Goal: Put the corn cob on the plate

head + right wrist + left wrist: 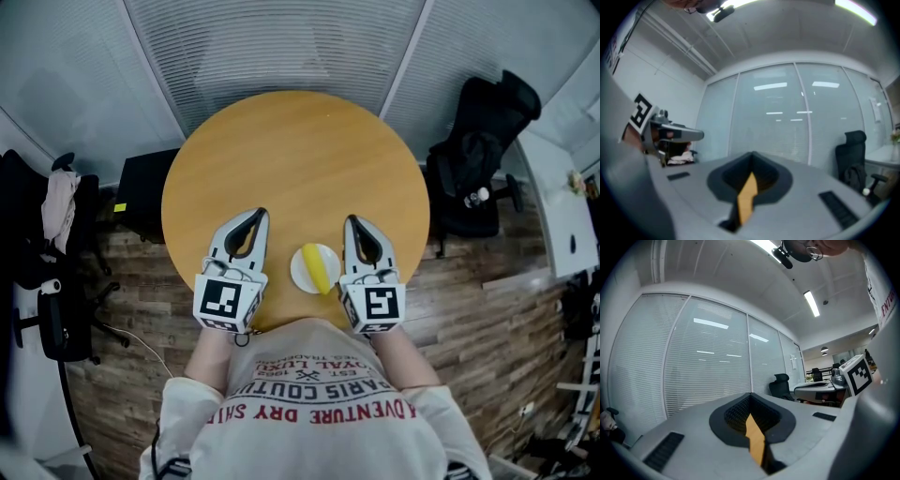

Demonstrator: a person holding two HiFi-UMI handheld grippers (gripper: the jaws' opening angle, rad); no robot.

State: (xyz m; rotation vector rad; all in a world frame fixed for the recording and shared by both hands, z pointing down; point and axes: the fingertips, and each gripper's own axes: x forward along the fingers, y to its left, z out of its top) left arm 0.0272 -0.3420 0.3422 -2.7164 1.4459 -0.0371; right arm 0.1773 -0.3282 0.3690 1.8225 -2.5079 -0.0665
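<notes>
A yellow corn cob [322,269] lies on a small white plate [301,273] at the near edge of a round wooden table [295,159]. My left gripper [260,214] rests on the table just left of the plate, shut and empty, jaw tips meeting. Just right of the plate lies my right gripper [351,221], also shut with nothing in it. Both point away from me across the table. In the left gripper view the left gripper [750,394] shows only a strip of tabletop through its jaws, and so does the right gripper [752,153] in the right gripper view.
A black office chair [483,155] with a jacket stands right of the table, beside a white desk [562,211]. A black cabinet [145,192] and a chair with clothes [42,234] stand at the left. Glass walls with blinds close the far side.
</notes>
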